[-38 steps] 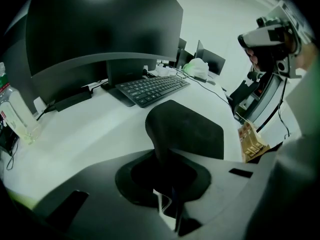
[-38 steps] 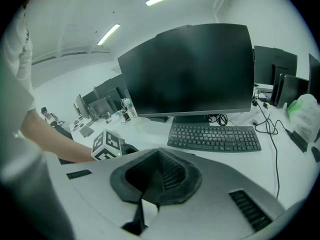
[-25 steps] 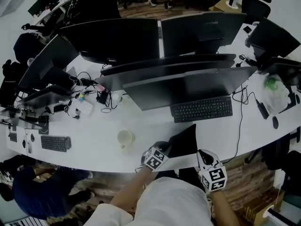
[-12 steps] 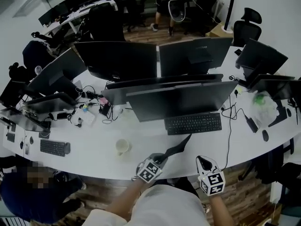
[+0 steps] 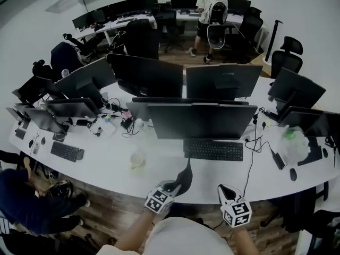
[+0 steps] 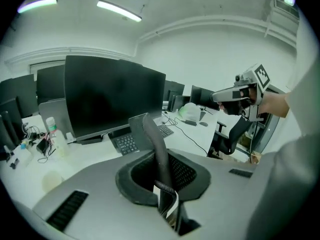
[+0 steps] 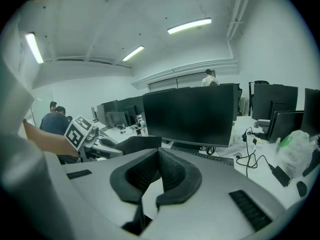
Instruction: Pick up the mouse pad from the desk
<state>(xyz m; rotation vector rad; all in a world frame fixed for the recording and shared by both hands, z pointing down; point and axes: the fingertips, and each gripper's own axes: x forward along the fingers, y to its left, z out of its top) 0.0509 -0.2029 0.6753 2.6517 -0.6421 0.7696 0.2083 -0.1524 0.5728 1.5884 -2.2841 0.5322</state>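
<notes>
Left gripper view: your left gripper [image 6: 162, 179] is clenched on the mouse pad [image 6: 152, 134]. The dark pad's lower edge is pinched between the jaw pads, and the sheet rises bowed in front of the lens.

Head view: the pad is clear of the white desk [image 5: 106, 166], held on edge over its near rim. It sits just short of the keyboard [image 5: 213, 149], with the monitor [image 5: 201, 120] behind that. A pale cup [image 5: 137, 160] stands on the desk to the pad's left.

Right gripper view: your right gripper [image 7: 157, 151] has its jaws drawn together at the tips, with nothing between them. It hangs beside the left one, apart from the pad, off the desk's near edge.
</notes>
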